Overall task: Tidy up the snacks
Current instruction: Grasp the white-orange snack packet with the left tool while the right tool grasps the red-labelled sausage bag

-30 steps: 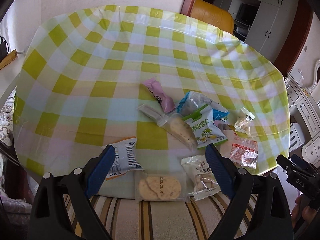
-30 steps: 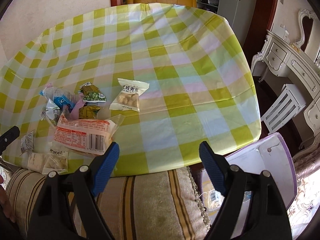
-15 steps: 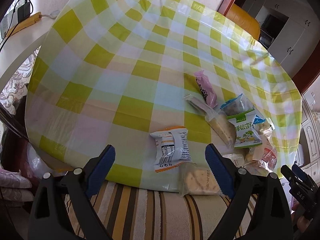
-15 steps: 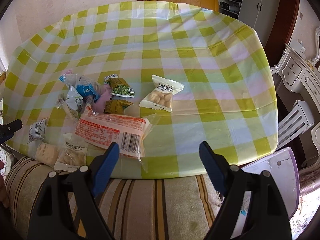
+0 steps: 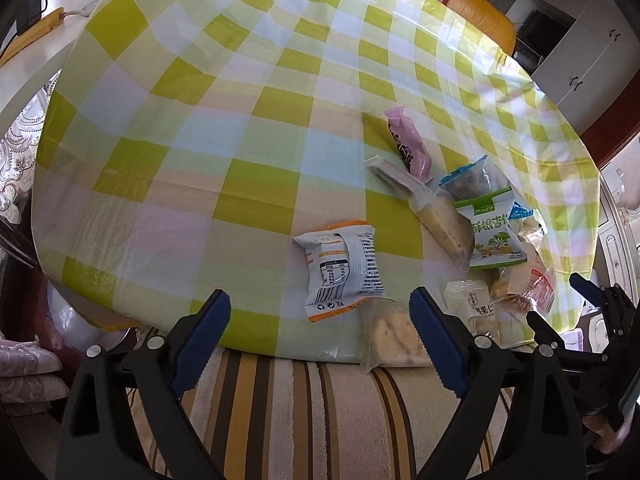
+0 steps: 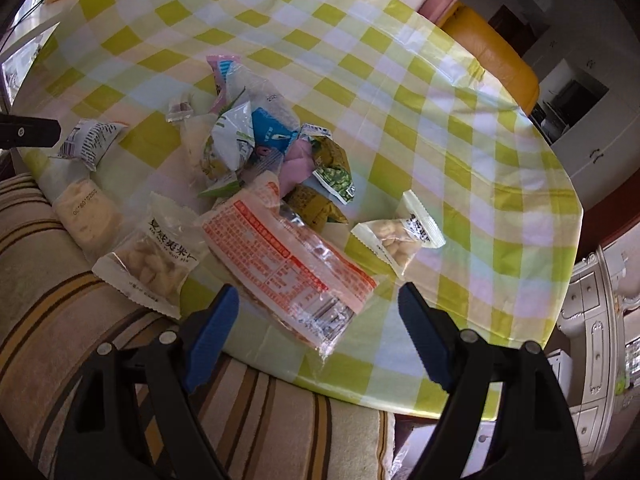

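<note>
Several snack packets lie near the front edge of a table with a green-checked cloth [image 5: 256, 120]. In the left wrist view a white-and-orange packet [image 5: 342, 270] lies just ahead of my open left gripper [image 5: 320, 316], with a clear biscuit packet [image 5: 394, 336] overhanging the edge by the right finger. A pink packet [image 5: 408, 144] and a green-and-white packet [image 5: 490, 236] lie further right. In the right wrist view my open right gripper [image 6: 318, 308] hovers over the near end of a long red-printed packet [image 6: 288, 256]. A nut packet [image 6: 400, 238] lies apart on the right; another nut packet [image 6: 154, 258] lies left.
A striped cushion [image 5: 304, 412] runs along the near table edge under both grippers. A yellow chair [image 6: 496, 60] stands behind the table, white cabinets [image 5: 568, 40] beyond it. The right gripper's tip [image 5: 588, 292] shows at the left view's right edge. The far half of the cloth [image 6: 460, 120] carries no packets.
Both views have shifted and rolled: the left gripper moved leftward until the white-and-orange packet sat between its fingers; the right gripper swung left over the red-printed packet. Both stayed open.
</note>
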